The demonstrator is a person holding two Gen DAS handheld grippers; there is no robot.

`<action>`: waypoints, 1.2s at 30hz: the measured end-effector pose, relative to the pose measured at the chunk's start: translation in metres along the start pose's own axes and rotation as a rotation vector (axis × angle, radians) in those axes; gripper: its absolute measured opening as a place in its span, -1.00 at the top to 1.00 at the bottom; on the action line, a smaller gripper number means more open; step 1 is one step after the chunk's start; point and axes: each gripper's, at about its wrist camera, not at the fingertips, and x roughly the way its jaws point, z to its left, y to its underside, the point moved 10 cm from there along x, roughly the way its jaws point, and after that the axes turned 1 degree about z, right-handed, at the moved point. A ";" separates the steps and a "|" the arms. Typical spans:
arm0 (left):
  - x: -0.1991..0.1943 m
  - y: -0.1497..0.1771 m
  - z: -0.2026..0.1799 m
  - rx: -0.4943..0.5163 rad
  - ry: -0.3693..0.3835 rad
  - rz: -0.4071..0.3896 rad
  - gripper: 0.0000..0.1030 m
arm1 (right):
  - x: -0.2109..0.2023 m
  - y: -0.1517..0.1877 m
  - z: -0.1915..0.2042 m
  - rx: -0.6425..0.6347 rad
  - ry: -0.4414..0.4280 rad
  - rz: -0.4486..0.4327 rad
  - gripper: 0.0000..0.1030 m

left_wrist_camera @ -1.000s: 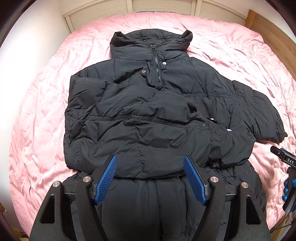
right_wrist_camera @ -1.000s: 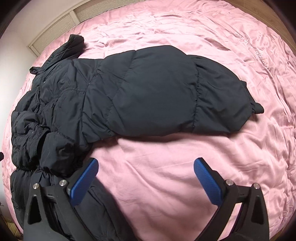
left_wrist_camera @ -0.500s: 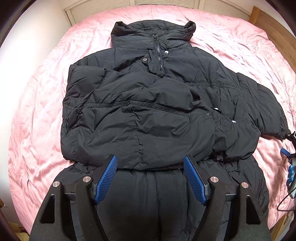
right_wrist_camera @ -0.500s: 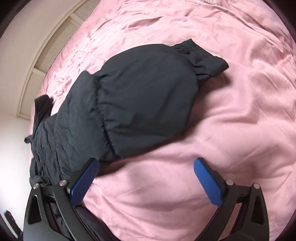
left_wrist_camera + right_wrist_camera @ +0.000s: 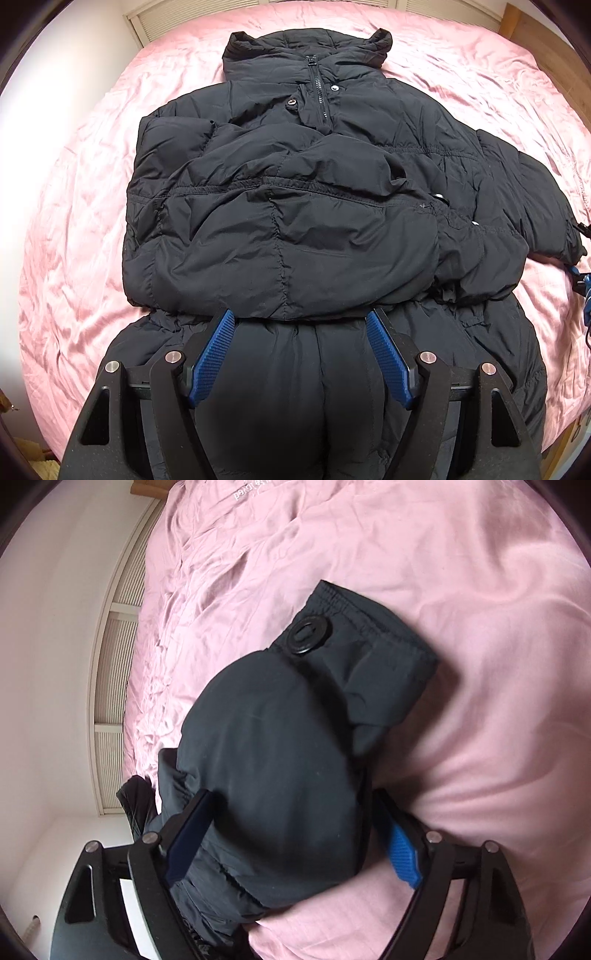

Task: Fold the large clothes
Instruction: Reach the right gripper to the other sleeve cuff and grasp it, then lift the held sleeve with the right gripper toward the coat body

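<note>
a black puffer jacket (image 5: 295, 206) lies front-up on a pink bedspread (image 5: 74, 229), collar (image 5: 308, 50) toward the slatted headboard panel (image 5: 173, 18) and hem toward the camera. the zipper (image 5: 319, 92) runs down from the collar, with a snap button (image 5: 291, 102) just beside it. one sleeve is folded across the chest of the jacket, its bulk resting over the waist seam; the other sleeve (image 5: 532, 206) extends away from the jacket body onto the bedspread, its cuff at the far side of the view.

the left gripper (image 5: 299, 350) hovers above the lower panel of the jacket, below the folded sleeve; its blue-padded fingers (image 5: 214, 354) are spread apart with nothing between them, so the tool is released.

in the right wrist view, the right gripper (image 5: 291, 834) straddles the extended sleeve (image 5: 273, 775) near its end. the cuff (image 5: 369, 653), with its round snap button (image 5: 308, 634), projects beyond the fingertips and lies on the bedspread (image 5: 480, 664). padded fabric fills the gap between the two fingers (image 5: 402, 853), and both pads appear to touch it; whether the tool is clenched firmly on the sleeve cannot be told. a slatted panel (image 5: 114, 686) borders the bedspread on the side away from the cuff.
</note>
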 end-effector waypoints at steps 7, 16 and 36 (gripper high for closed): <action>0.000 -0.001 -0.002 -0.002 0.009 -0.005 -0.42 | -0.003 -0.011 0.003 0.035 -0.047 -0.013 0.47; -0.003 -0.006 -0.005 -0.013 0.055 -0.031 -0.42 | -0.027 -0.005 0.071 -0.161 -0.104 -0.048 0.77; -0.009 0.005 0.083 -0.150 0.174 -0.115 -0.42 | -0.040 0.148 0.283 -0.685 -0.145 0.005 0.78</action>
